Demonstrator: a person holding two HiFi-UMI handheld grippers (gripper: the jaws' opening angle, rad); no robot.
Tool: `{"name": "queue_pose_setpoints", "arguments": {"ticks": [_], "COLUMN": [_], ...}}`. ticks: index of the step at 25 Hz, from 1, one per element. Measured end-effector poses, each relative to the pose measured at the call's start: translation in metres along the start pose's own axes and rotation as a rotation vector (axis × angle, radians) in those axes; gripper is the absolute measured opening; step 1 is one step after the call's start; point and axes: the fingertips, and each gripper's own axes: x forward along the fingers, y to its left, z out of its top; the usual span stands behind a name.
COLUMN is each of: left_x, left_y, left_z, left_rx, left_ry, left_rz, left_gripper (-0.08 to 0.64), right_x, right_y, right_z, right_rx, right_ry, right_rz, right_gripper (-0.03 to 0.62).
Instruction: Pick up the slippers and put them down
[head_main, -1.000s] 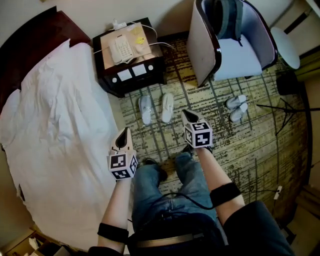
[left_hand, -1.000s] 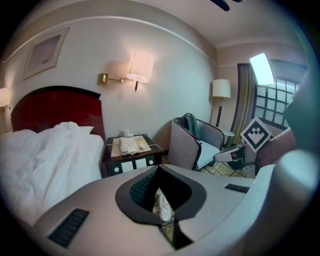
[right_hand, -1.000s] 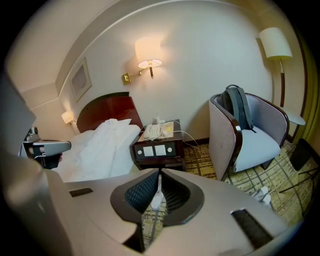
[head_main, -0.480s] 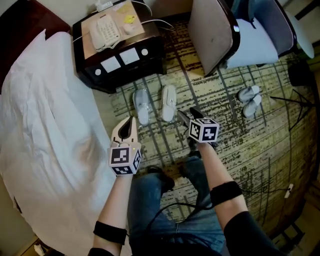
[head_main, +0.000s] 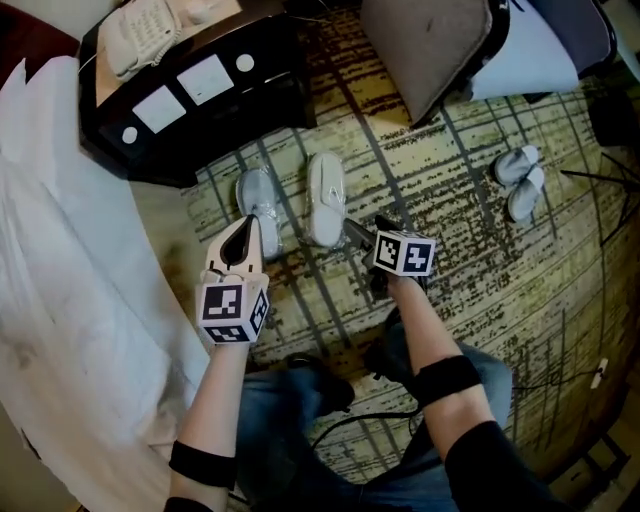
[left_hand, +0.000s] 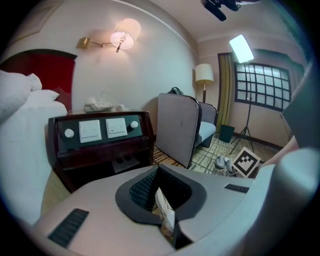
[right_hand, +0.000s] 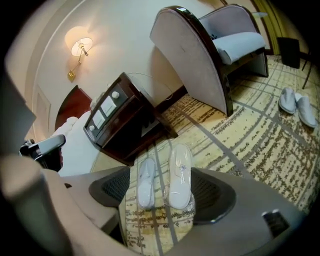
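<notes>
2 white slippers are seen lying flat on the patterned carpet (head_main: 470, 270), just in front of the dark nightstand (head_main: 190, 120). They are set side by side and apart: the bed-side slipper (head_main: 258, 200) and the chair-side slipper (head_main: 326, 195). Their long axes are laid nearly parallel and pointed toward the nightstand, the bed-side one being tilted slightly; which ends are the toes cannot be told. The chair-side slipper is wrapped in clear plastic. The left gripper (head_main: 246, 225) is held with its jaws pressed together and nothing is gripped. Its tip is seen over the near end of the bed-side slipper. The right gripper (head_main: 365, 230) is held close to the near end of the chair-side slipper. Its jaws have just been opening and are spread wide, with both slippers framed in the gap but not touched. Another pair of slippers (head_main: 522, 180) is seen well apart, by the chair (head_main: 430, 50).
</notes>
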Motion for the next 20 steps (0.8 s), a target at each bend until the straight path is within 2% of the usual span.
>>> {"name": "queue_pose_setpoints", "arguments": {"ticks": [4,6,10,16,20], "left_x": [0.045,0.068,0.110,0.153,0.163], "left_y": [0.000,-0.004,-0.012,-0.024,-0.035], "left_z": [-0.031,-0.042,-0.074,-0.116,-0.126], "left_rx": [0.037,0.073,0.134,0.189,0.220], "left_ry": [-0.014,-0.022,-0.006,0.019,0.016], "left_rz": [-0.041,-0.077,-0.142,-0.190,-0.216], "left_gripper": [0.001,0.001,0.001,0.001,0.001], "right_x": [0.050,0.074,0.112,0.138,0.142], "right_y": [-0.034,-0.050,-0.072,-0.091,-0.100], "right_z": [-0.017,-0.023,-0.042,-0.075,-0.092], "right_rx": [-0.007,-0.002,0.006,0.080,0.124], "right_ry": [0.015,0.019,0.037,0.042,0.047], "right_rz": [0.037,0.052,0.079,0.140,0.163], "right_gripper": [0.403,0.423,0.423,0.423,0.422]}}
